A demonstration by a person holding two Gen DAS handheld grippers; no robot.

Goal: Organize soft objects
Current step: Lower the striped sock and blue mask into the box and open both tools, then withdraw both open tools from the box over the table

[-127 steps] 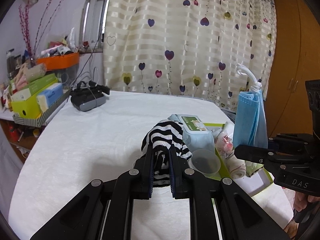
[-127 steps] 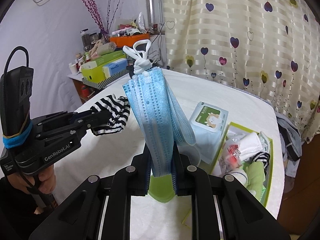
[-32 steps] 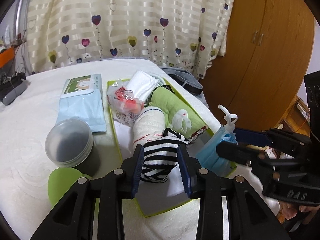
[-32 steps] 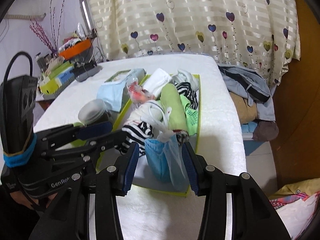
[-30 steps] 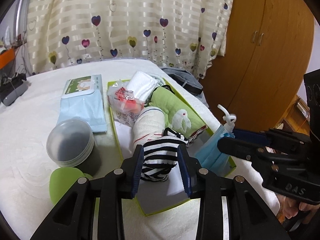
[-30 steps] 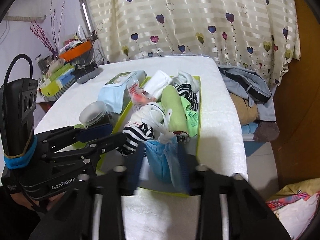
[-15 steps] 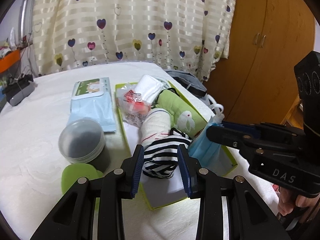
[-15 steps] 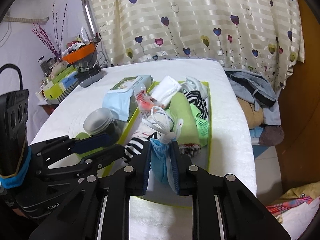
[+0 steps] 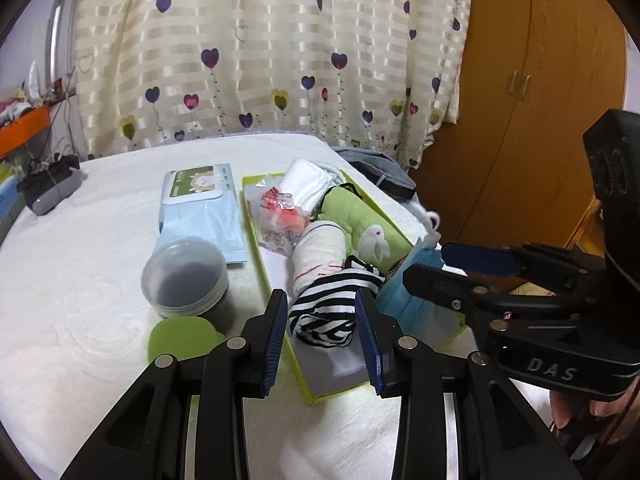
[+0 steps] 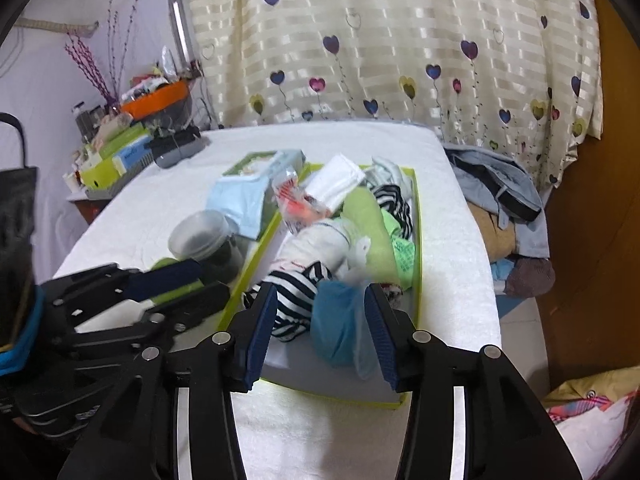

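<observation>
As right gripper (image 10: 320, 322) opens off masks (image 10: 338, 320) | left gripper (image 9: 322, 332) released, sock (image 9: 332, 312) in tray (image 9: 256, 232) | wipes (image 9: 200, 200) left

Fuzzy matt white cloth covers the table (image 9: 80, 280); on it sits a glossy lime tray (image 10: 417, 216), with a clear plastic tub (image 9: 184, 276) beside it and a shiny satin curtain (image 9: 280, 48) behind.

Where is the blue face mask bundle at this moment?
In the right wrist view, the blue face mask bundle lies in the green tray, at its near end, right of the striped sock.
</observation>
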